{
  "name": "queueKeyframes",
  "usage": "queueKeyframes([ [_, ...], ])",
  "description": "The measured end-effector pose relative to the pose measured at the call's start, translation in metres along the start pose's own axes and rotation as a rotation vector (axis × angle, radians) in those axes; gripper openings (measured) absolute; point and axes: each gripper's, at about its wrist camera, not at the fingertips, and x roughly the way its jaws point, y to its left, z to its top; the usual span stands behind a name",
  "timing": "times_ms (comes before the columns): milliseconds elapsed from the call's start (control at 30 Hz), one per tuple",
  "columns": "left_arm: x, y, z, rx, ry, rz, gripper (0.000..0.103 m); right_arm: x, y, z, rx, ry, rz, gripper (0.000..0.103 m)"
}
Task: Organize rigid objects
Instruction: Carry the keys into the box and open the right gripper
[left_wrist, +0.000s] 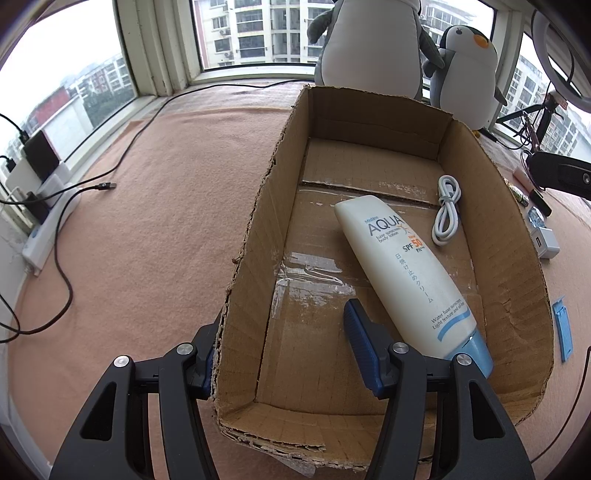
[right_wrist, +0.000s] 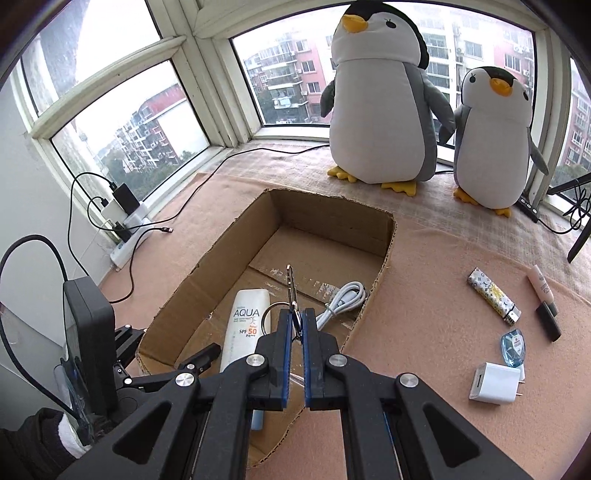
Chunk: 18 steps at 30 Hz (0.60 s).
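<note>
Left wrist view: the left gripper (left_wrist: 284, 354) sits wide open astride the box (left_wrist: 251, 236), one finger outside its left wall and one inside, gripping nothing. On the box floor lies the sunscreen tube (left_wrist: 402, 273), white with a blue cap, running from 12 down to 5 o'clock, with a coiled white cable (left_wrist: 447, 210) just beside it at 2 o'clock. Right wrist view: the right gripper (right_wrist: 294, 332) is clamped on a key (right_wrist: 291, 286) with its ring (right_wrist: 271, 317), blade pointing to 12 o'clock, hanging over the box interior above the tube. To do this well, I'd say lower it toward the bare cardboard at 12 o'clock, clear of cable and tube, then release. On the cloth at 3 o'clock wait a lighter (right_wrist: 493, 297), charger (right_wrist: 493, 386), floss (right_wrist: 513, 349) and small tube (right_wrist: 541, 290).
</note>
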Motion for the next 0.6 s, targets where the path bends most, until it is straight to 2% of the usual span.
queueKeyframes([
  [433, 0.000, 0.000, 0.000, -0.001, -0.001, 0.000, 0.059, 0.023, 0.002, 0.001, -0.002, 0.037, 0.001, 0.007],
  [467, 0.000, 0.001, 0.000, 0.000, -0.001, -0.001, 0.059, 0.024, 0.002, 0.001, -0.001, 0.040, 0.004, 0.012],
  [533, 0.000, 0.000, 0.000, -0.001, 0.000, -0.001, 0.059, 0.023, 0.002, 0.001, -0.004, 0.035, 0.005, 0.030],
  [567, 0.000, 0.001, 0.000, -0.001, -0.001, -0.001, 0.059, 0.022, 0.003, 0.001, -0.007, 0.029, 0.001, 0.044],
  [600, 0.000, 0.000, 0.000, -0.001, -0.001, -0.001, 0.059, 0.020, 0.004, 0.001, -0.009, 0.017, -0.007, 0.053],
])
